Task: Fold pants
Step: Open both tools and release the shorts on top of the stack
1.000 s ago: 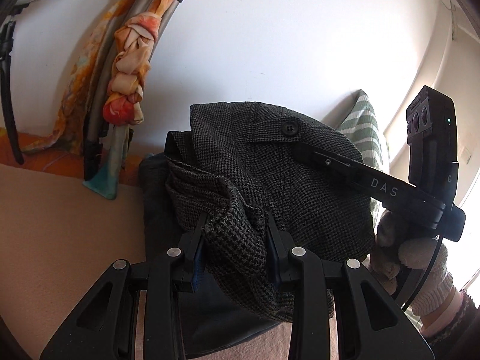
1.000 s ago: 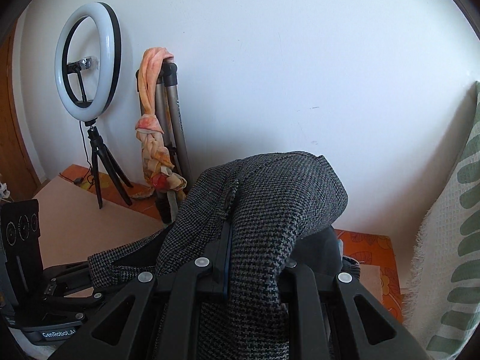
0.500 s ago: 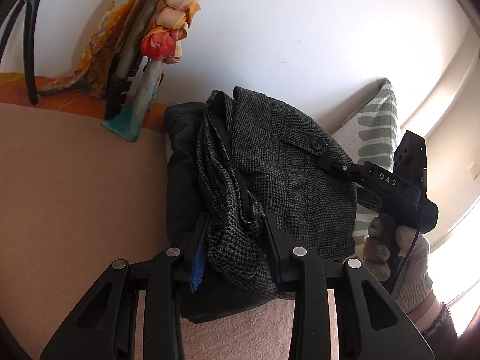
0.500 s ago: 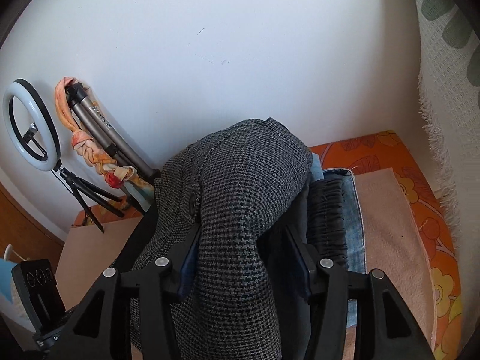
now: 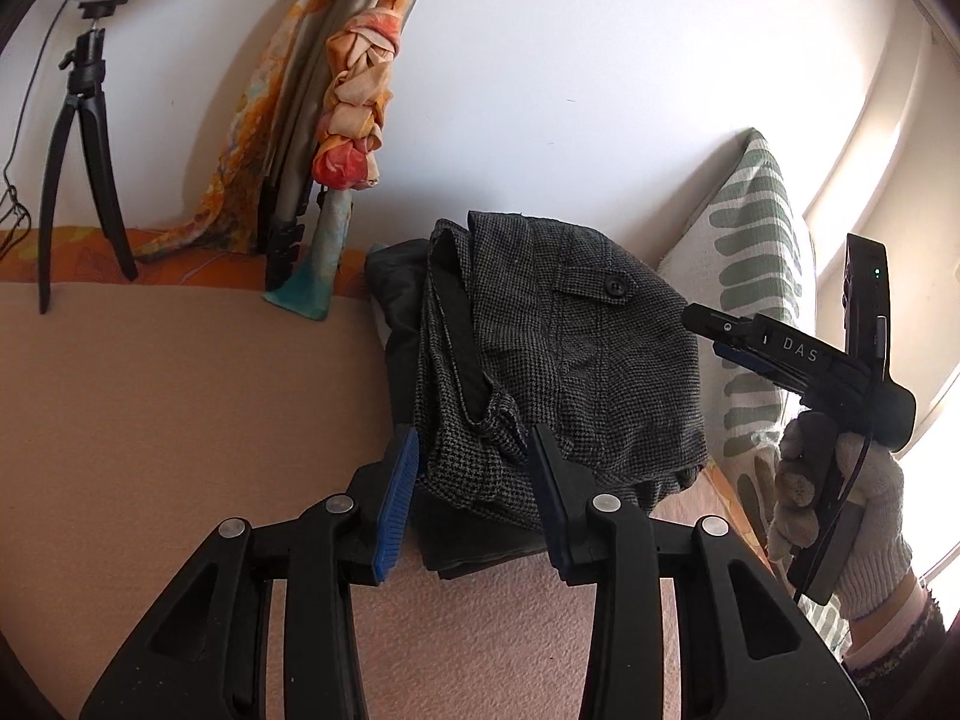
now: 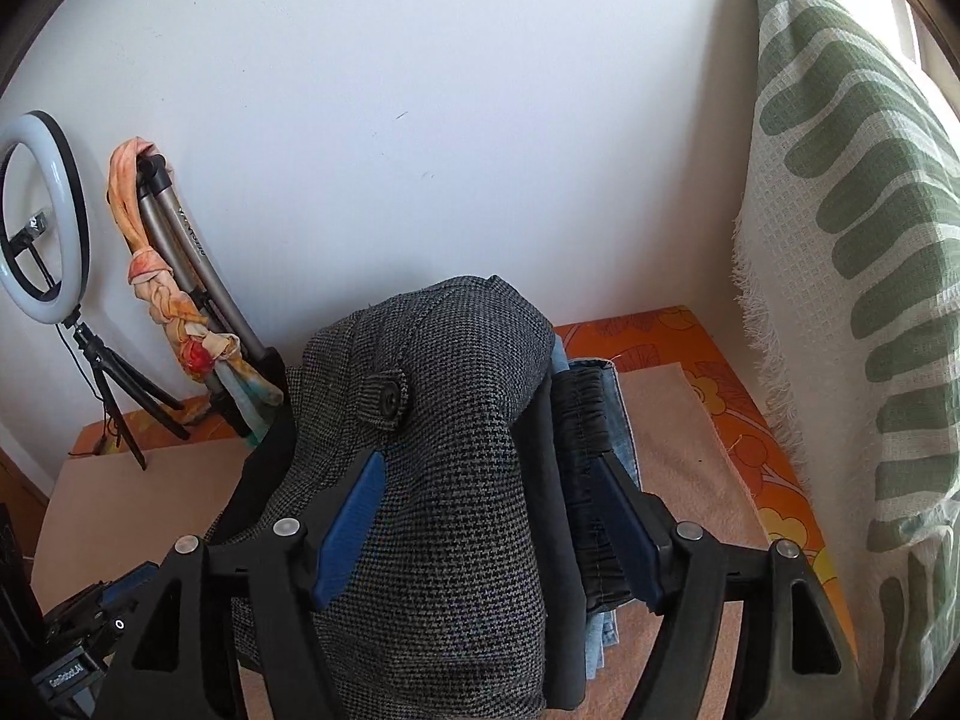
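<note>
- Left wrist view: left gripper (image 5: 471, 480) has its fingers apart, blue pads either side of the near edge of the folded houndstooth pants (image 5: 558, 354). The cloth sits in the gap, not visibly pinched.
- Pants lie as a folded bundle on top of a pile of dark folded clothes (image 5: 396, 300), on a tan blanket (image 5: 180, 420), close to the far wall. Pocket button (image 5: 613, 285) faces up.
- Near edge of the bundle is rumpled, with a loose fold hanging between the fingers.
- Right gripper (image 5: 699, 318) comes in from the right, held by a gloved hand (image 5: 840, 498), its tip at the right edge of the pants. From here I cannot tell how its fingers stand.
- Left and far: tripod (image 5: 84, 180), knotted orange scarf (image 5: 354, 102). Green-striped pillow (image 5: 756, 252) stands at far right.
- Right wrist view: right gripper (image 6: 486, 531) has its fingers wide apart, straddling the pants (image 6: 438, 480); no clamp on the cloth.
- Just right of the pants in the stack: a black elastic-waist garment (image 6: 585, 420) and blue jeans (image 6: 621, 438) underneath.
- Ring light (image 6: 42, 210) at far left, pillow (image 6: 852, 240) along the right.
- Judgement: folding looks done; the step in hand is placing and letting go on the pile.
- Next move calls for backing both grippers straight out without dragging cloth, then possibly tidying the rumpled near edge.
</note>
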Demonstrator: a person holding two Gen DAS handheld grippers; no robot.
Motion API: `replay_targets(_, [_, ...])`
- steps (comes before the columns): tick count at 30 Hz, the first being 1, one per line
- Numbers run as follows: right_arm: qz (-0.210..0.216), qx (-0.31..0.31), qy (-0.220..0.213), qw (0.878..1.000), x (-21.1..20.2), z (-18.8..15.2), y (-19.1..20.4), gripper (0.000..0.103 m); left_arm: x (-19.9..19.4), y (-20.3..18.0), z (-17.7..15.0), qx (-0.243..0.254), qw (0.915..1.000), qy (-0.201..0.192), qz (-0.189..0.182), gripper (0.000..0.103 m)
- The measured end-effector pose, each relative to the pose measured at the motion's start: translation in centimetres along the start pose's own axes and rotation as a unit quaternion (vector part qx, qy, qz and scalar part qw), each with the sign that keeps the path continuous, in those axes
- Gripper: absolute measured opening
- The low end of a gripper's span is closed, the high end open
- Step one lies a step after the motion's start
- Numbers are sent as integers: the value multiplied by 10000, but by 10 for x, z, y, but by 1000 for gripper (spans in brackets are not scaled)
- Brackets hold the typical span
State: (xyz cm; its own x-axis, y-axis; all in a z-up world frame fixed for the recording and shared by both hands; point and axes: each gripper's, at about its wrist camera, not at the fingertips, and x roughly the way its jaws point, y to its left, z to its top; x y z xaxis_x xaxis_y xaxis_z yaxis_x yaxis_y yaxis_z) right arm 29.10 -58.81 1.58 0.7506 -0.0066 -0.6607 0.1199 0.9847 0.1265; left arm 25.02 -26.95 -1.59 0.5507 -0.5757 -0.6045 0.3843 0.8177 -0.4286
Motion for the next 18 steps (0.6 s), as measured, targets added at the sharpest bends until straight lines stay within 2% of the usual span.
replay_targets(3, [-56, -75, -46, 9999, -20, -8, 9, 81, -19, -3, 1, 124, 9999, -117, 5, 55])
replay_targets(8, [-280, -168, -186, 9993, -57, -23, 25, 88, -52, -10, -2, 448, 9987, -234, 31, 60])
replay_targets(10, [-367, -221, -247, 9988, -72, -30, 33, 93, -66, -14, -4, 581, 9978, -296, 75, 74])
replay_targets(13, [-510, -313, -401, 9974, -95, -41, 47, 102, -87, -19, -8, 740, 9963, -389, 184, 79])
replay_targets(18, [-538, -380, -493, 9966, -125, -61, 68, 103, -117, -27, -20, 1124, 9919, -428, 397, 81])
